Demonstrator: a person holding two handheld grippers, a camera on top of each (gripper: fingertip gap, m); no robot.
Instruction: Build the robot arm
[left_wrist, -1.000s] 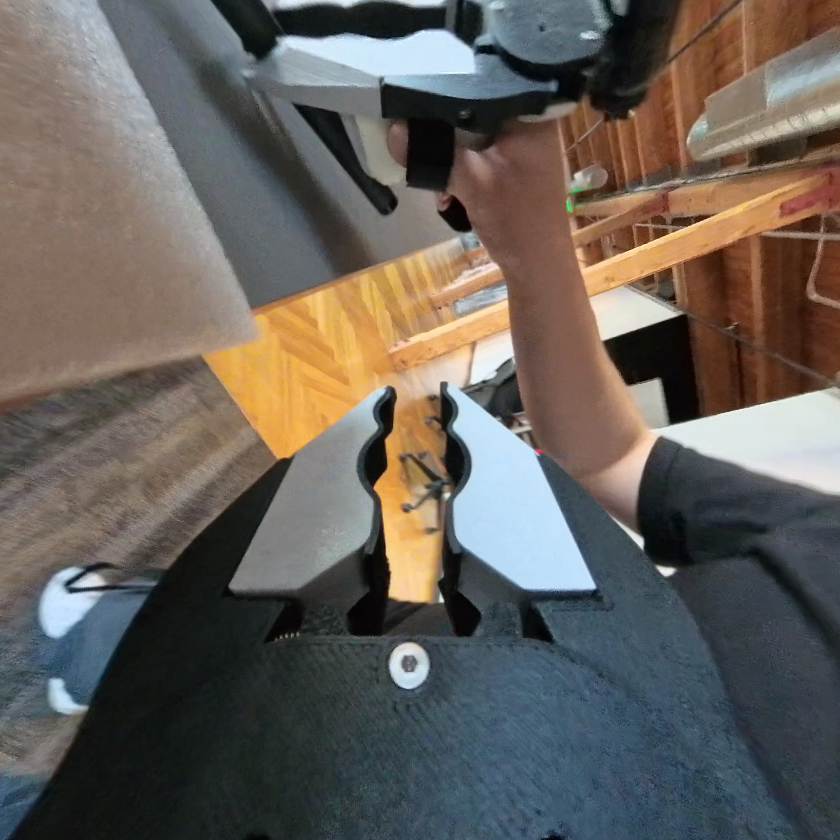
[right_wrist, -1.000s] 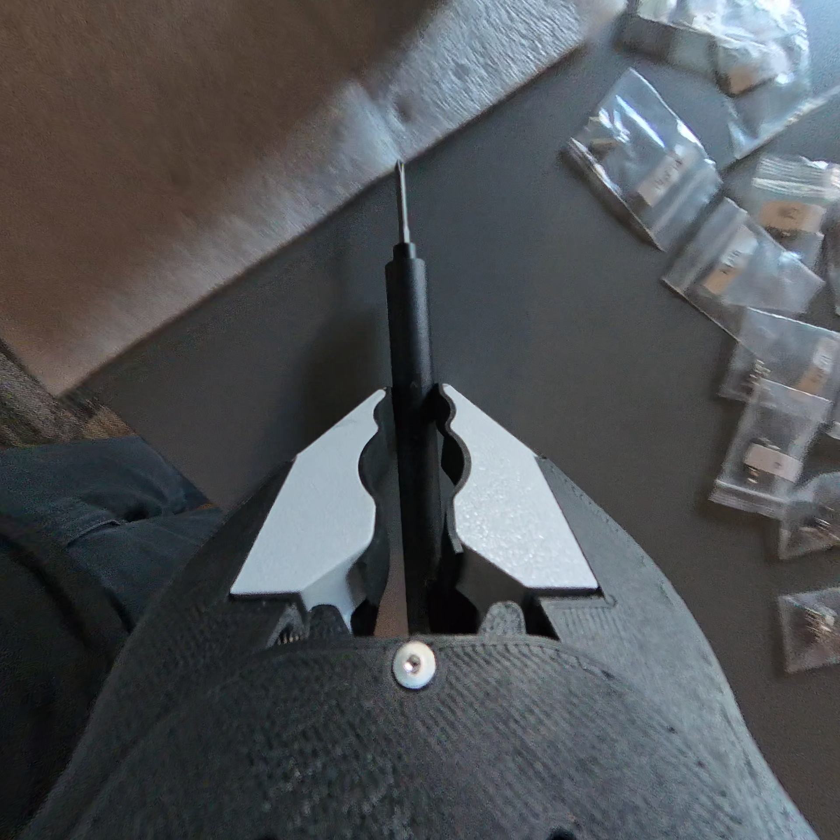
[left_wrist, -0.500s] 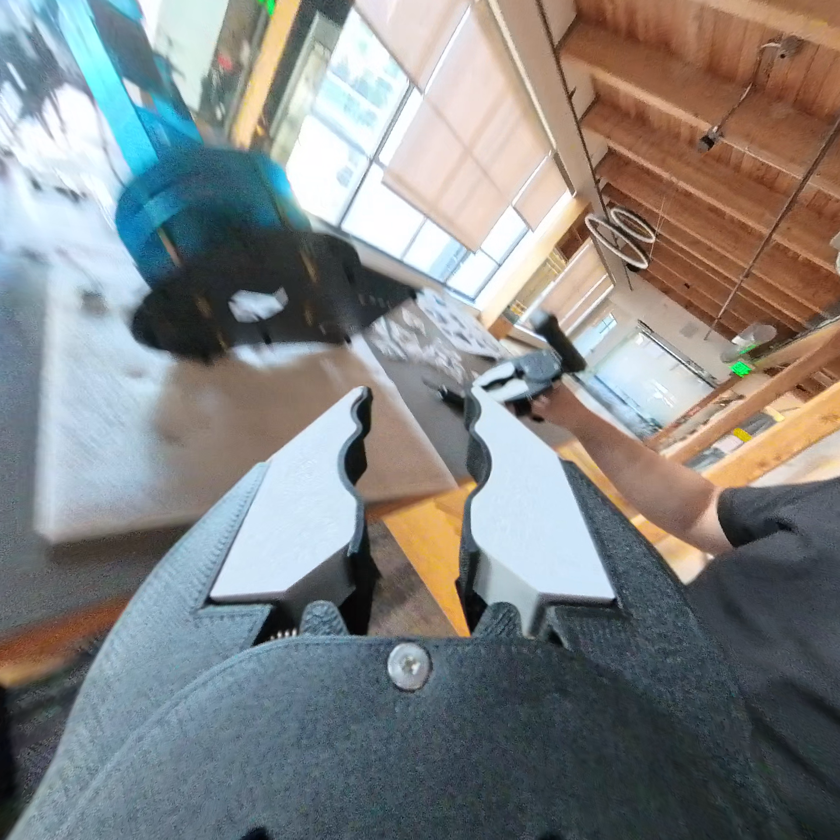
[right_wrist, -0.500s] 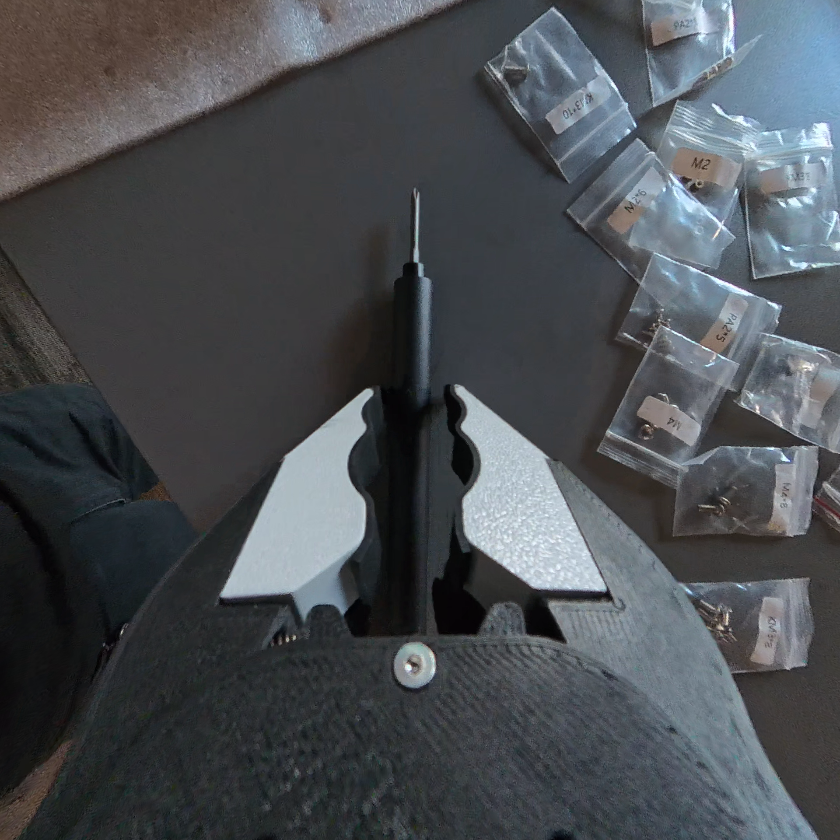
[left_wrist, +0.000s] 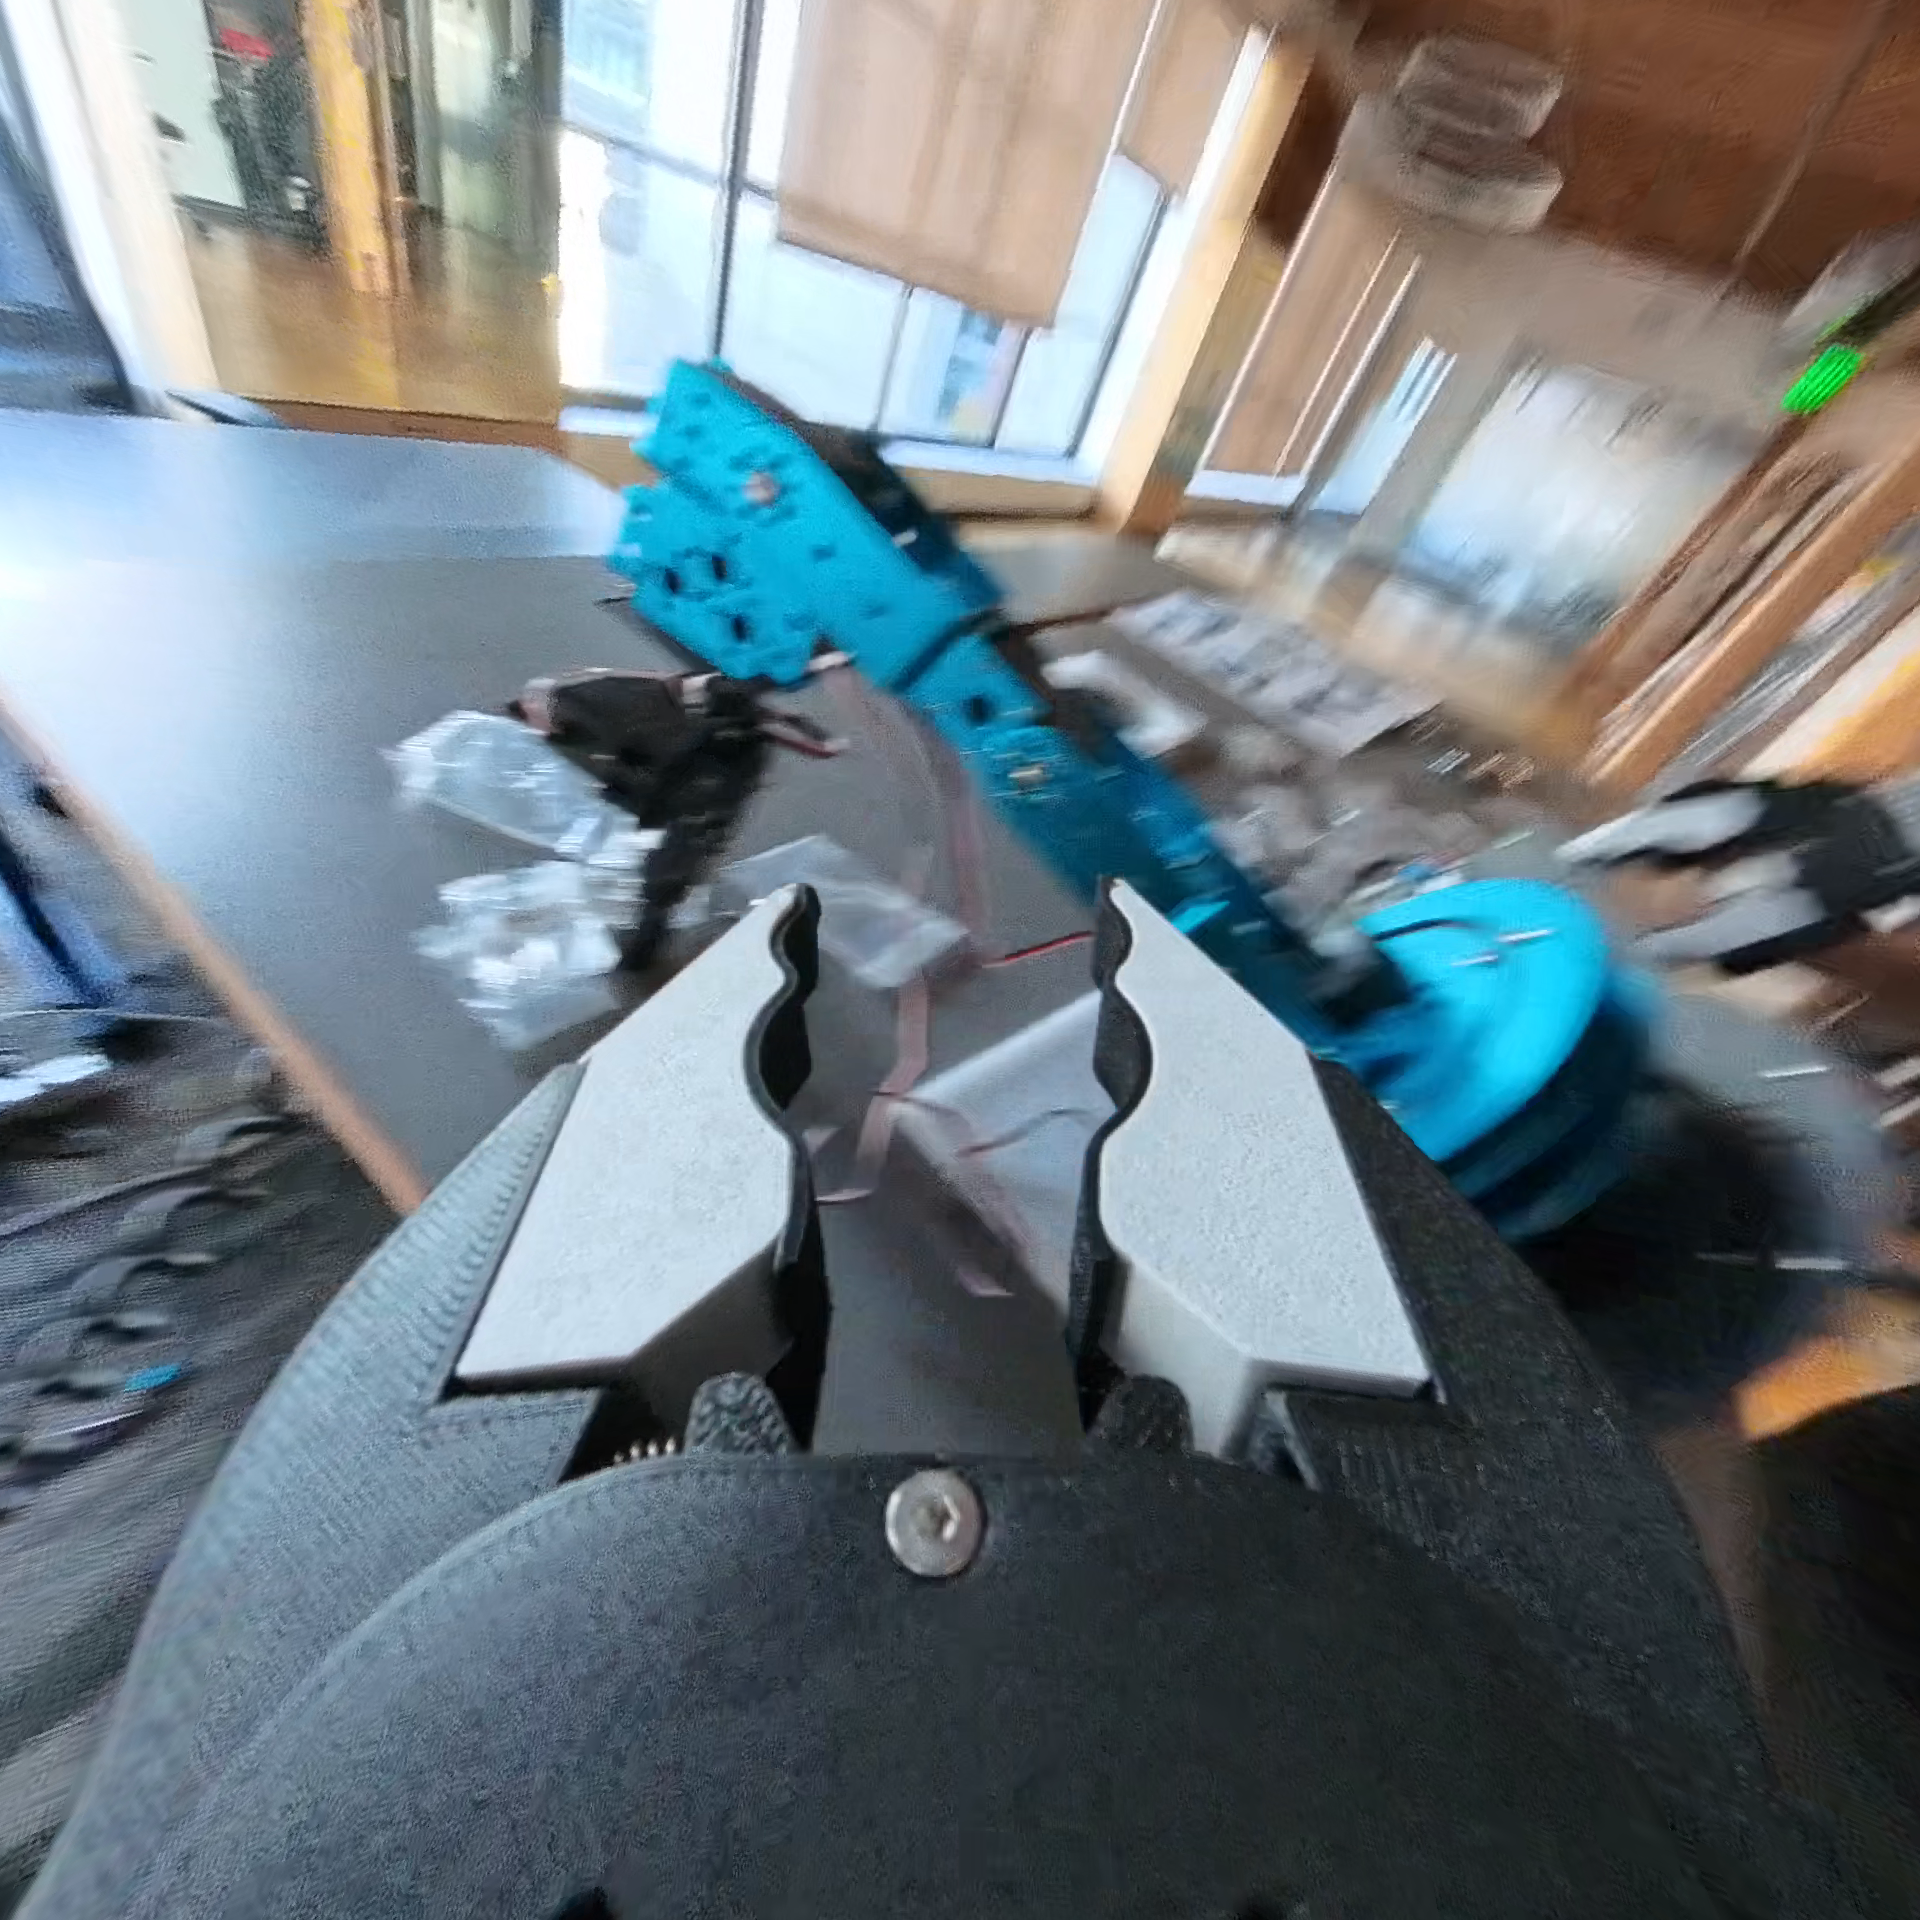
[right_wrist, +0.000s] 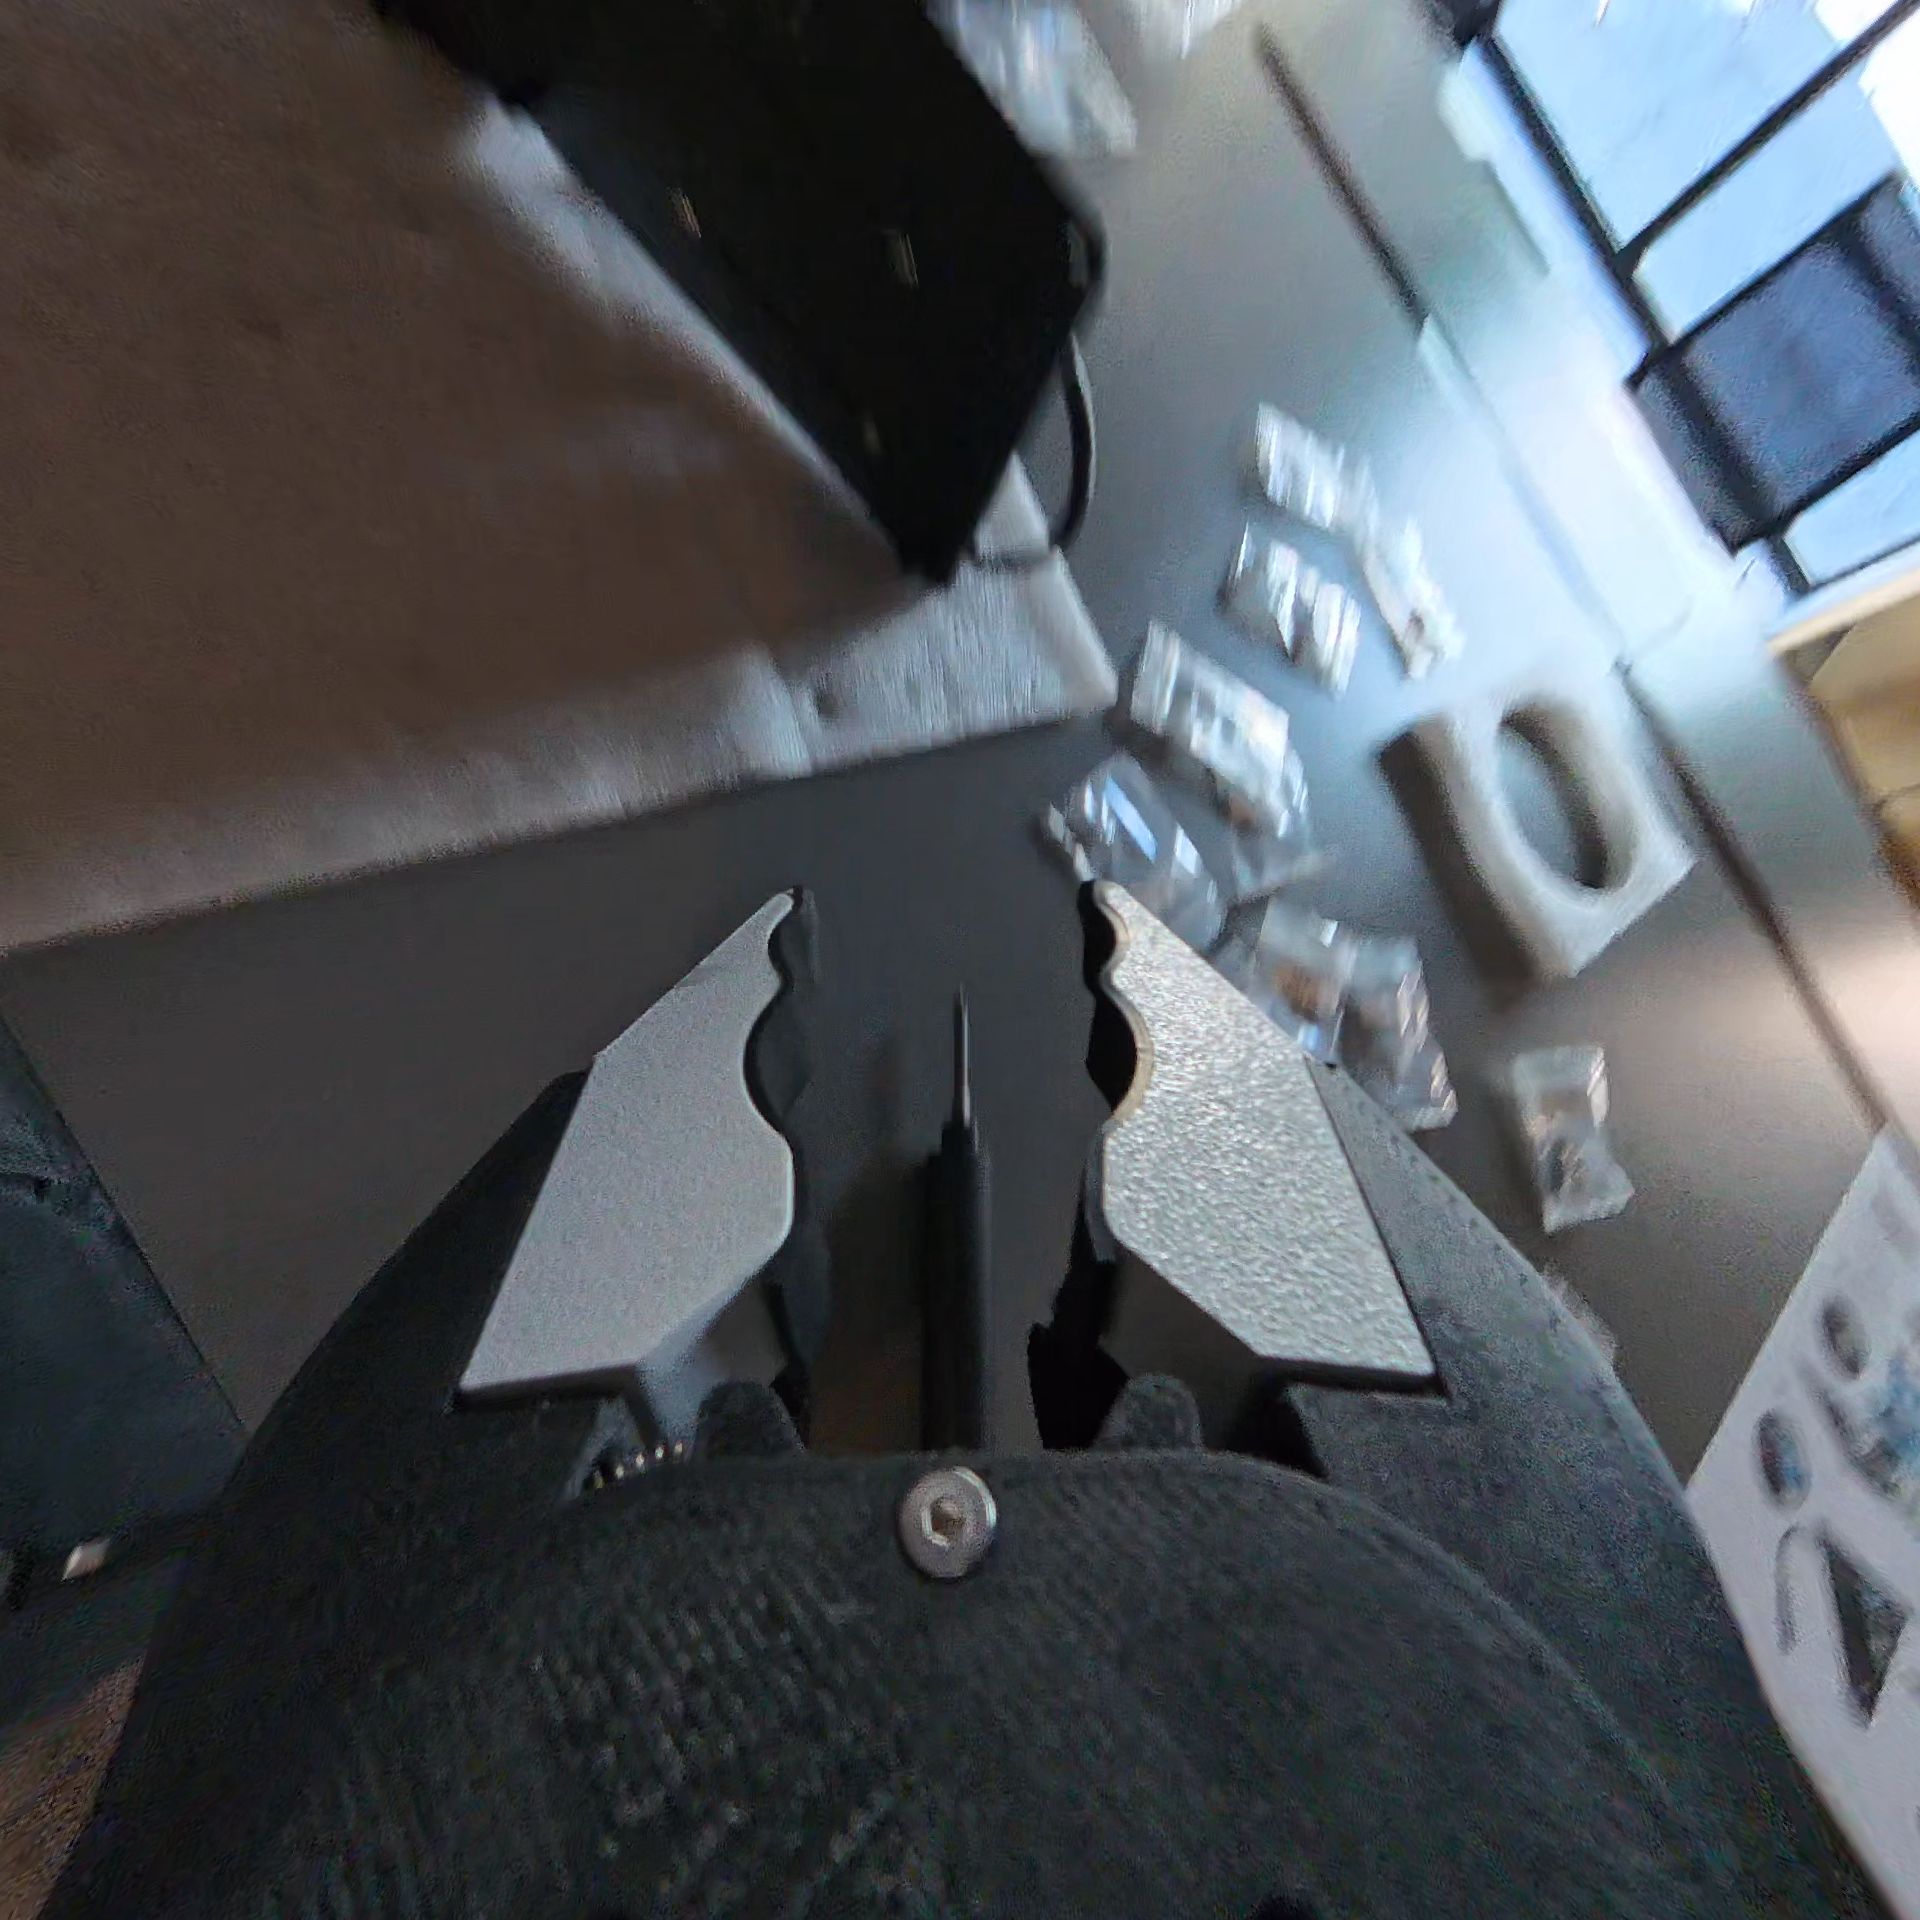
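Jaws of both the left gripper (left_wrist: 951, 935) and right gripper (right_wrist: 940, 930) stand apart, nothing clamped, so the slim black screwdriver (right_wrist: 958, 1262) lying loose between the right one's fingers wants a square, centred closing.

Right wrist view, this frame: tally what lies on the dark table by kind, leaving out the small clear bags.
Black screwdriver, lying between the fingers of the open right gripper: 1
Grey foam block with an oval hole: 1
Brown mat: 1
Black case on the mat: 1
Printed sheet: 1
Total: 5
The clear bags are too blurred to count.
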